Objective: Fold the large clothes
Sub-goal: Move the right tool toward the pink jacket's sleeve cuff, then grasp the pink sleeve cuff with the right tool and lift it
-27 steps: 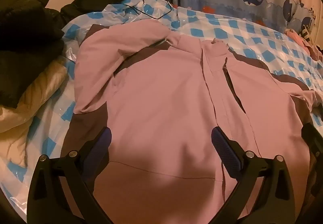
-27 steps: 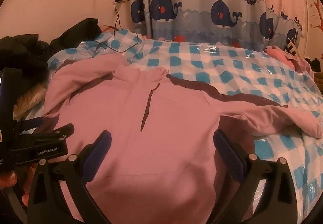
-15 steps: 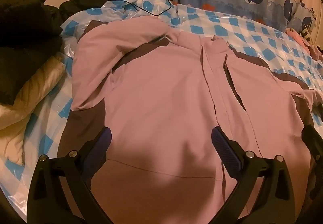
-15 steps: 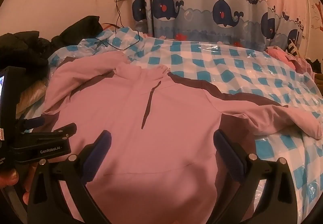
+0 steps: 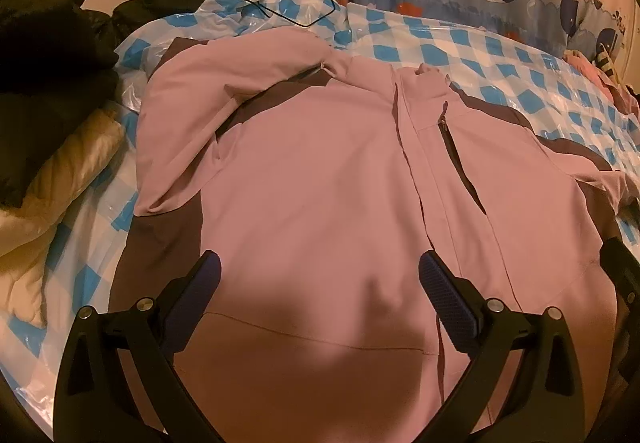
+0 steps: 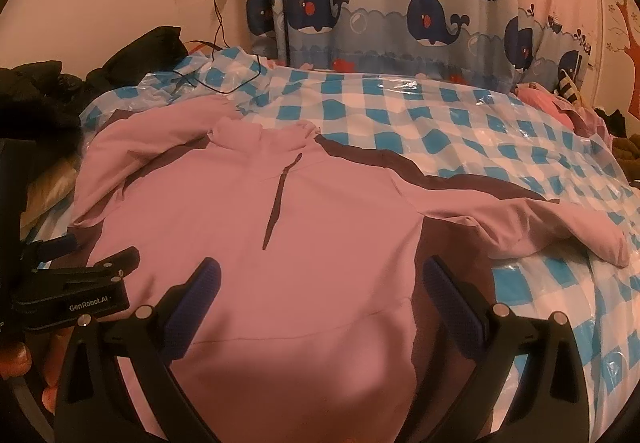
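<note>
Fingers of the left gripper (image 5: pixel 319 283) and right gripper (image 6: pixel 320 285) are spread wide and empty, above the pink jacket (image 5: pixel 320 171). It lies face up, flat for folding, across the checked bed (image 6: pixel 460 123), hem toward the near edge.

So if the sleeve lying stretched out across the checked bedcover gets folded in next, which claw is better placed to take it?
Probably the right claw. Its view shows the outstretched sleeve lying on the checked cover just to its own side. The left claw hangs open over the jacket near the other, already bent sleeve.
</note>
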